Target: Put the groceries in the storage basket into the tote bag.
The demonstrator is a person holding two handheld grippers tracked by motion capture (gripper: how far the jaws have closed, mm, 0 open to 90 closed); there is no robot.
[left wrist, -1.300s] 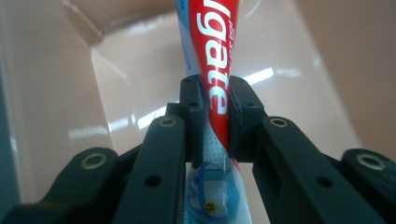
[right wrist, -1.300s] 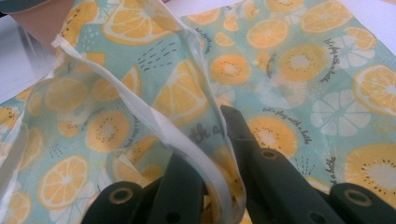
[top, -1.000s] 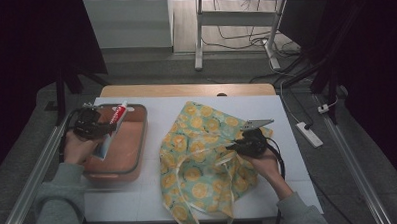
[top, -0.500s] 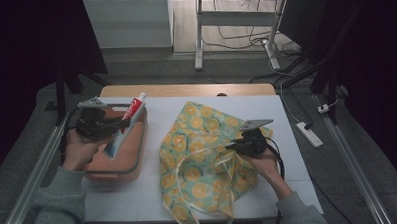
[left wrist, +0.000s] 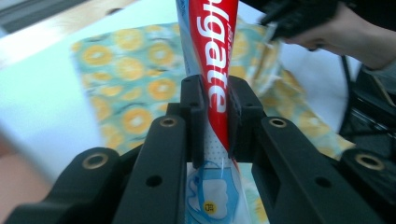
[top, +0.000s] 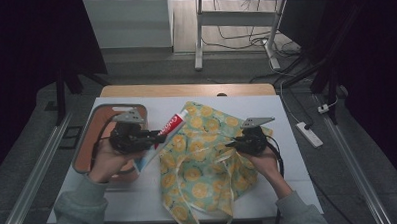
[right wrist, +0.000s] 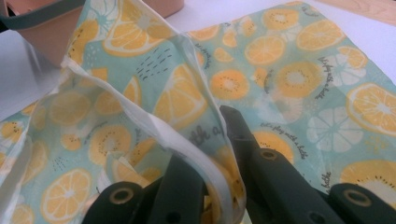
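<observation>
Risk first of a slip: left claw (top: 157,138) pinching tube (top: 170,128) across its printed middle, jaws pressed on slick plastic, cap end out ahead, flat tail hanging behind. Held clear of table (top: 144,194), between tray (top: 85,143) by the left edge and bag (top: 203,159) at mid-table, cap just over the bag's left border. Could swivel in that narrow pinch on any quick swing, or drop short onto the table beside the bag.

Risk next at the mouth: right claw (top: 232,144) pressed together on the bag's white-hemmed rim, lifting one layer on the side toward the right edge. Thin cloth, small bite; might slide out under a tug and let the mouth fall flat. Shallow, slack opening, judging by the right gripper view; easy to snag the cap on the hem or send the tube over the top layer instead of under it. Cannot tell how wide the mouth gapes on the side facing the tube. Better to hold the rim raised, aim the cap low under the hem, and loosen the pinch only once well inside.
</observation>
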